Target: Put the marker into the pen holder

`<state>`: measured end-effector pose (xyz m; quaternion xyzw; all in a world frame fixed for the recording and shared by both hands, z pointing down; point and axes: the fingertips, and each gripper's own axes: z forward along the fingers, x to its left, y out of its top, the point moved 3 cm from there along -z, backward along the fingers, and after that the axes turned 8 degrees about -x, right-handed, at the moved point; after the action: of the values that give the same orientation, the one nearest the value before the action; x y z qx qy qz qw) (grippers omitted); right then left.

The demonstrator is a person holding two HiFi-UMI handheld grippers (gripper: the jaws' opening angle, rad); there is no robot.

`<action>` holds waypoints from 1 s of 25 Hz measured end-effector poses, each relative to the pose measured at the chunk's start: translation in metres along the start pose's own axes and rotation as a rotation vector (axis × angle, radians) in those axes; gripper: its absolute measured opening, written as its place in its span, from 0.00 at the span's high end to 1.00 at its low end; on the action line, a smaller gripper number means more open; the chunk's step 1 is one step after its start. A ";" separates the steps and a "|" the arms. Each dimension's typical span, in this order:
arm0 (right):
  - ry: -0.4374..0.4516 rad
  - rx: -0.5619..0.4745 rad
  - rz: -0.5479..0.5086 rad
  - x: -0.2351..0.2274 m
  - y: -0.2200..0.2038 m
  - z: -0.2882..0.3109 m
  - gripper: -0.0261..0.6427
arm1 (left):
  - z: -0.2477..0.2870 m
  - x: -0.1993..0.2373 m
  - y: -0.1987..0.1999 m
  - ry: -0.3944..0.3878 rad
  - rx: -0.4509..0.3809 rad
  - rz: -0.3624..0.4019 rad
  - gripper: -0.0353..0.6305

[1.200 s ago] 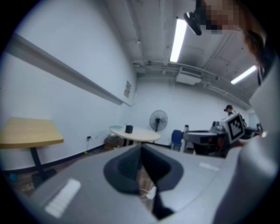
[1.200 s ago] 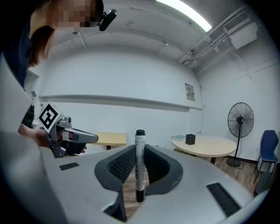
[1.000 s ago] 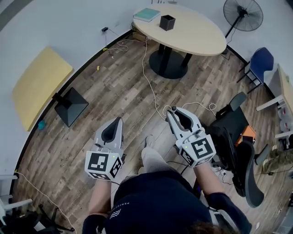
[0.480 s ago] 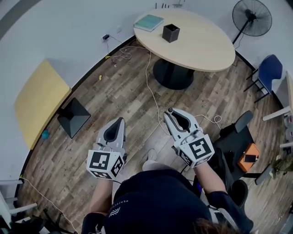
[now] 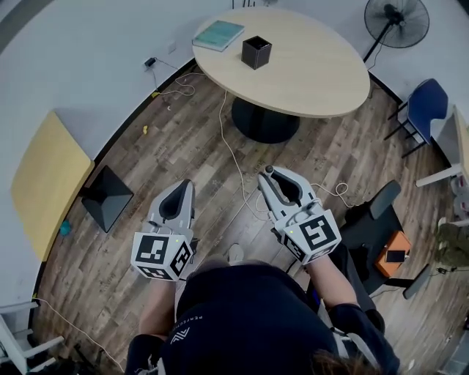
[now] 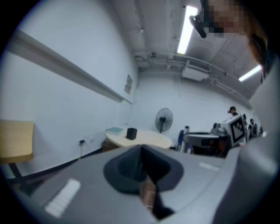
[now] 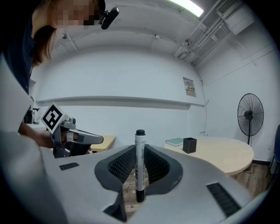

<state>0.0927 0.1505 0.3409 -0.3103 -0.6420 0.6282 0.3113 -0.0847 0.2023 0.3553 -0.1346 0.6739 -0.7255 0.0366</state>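
Note:
My right gripper (image 7: pixel 139 164) is shut on a white marker (image 7: pixel 140 162) with a black cap, which stands upright between the ribbed pads. In the head view the marker's black tip (image 5: pixel 268 169) shows at the front of the right gripper (image 5: pixel 272 179). The black square pen holder (image 5: pixel 256 52) stands on the far round table (image 5: pixel 308 66); it also shows in the right gripper view, pen holder (image 7: pixel 189 145), and in the left gripper view, pen holder (image 6: pixel 131 133). My left gripper (image 5: pixel 181 199) is held level beside the right one, jaws together with nothing between them (image 6: pixel 141 162).
A teal book (image 5: pixel 218 34) lies on the table beside the holder. A white cable (image 5: pixel 229 143) runs over the wood floor toward the table's black base (image 5: pixel 264 121). A floor fan (image 5: pixel 396 16), a blue chair (image 5: pixel 426 105) and a black office chair (image 5: pixel 377 220) stand to the right; a yellow-topped desk (image 5: pixel 40 179) to the left.
The table with the pen holder has shifted left and slightly closer in the head view as the person moves. Both grippers keep their pose; the marker stays gripped.

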 end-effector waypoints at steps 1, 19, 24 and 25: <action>-0.005 0.001 0.004 -0.004 -0.001 0.002 0.88 | 0.006 0.000 -0.001 -0.006 0.004 0.000 0.94; -0.105 -0.020 0.007 -0.081 0.001 0.091 0.88 | 0.133 0.054 0.011 -0.117 0.014 -0.003 0.94; -0.123 -0.016 0.002 -0.107 0.002 0.142 0.88 | 0.176 0.085 0.016 -0.144 0.026 -0.014 0.94; -0.127 -0.017 0.002 -0.112 0.003 0.152 0.88 | 0.183 0.091 0.018 -0.149 0.028 -0.015 0.94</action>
<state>0.0415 -0.0309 0.3342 -0.2732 -0.6655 0.6413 0.2669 -0.1299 0.0021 0.3615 -0.1925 0.6582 -0.7230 0.0830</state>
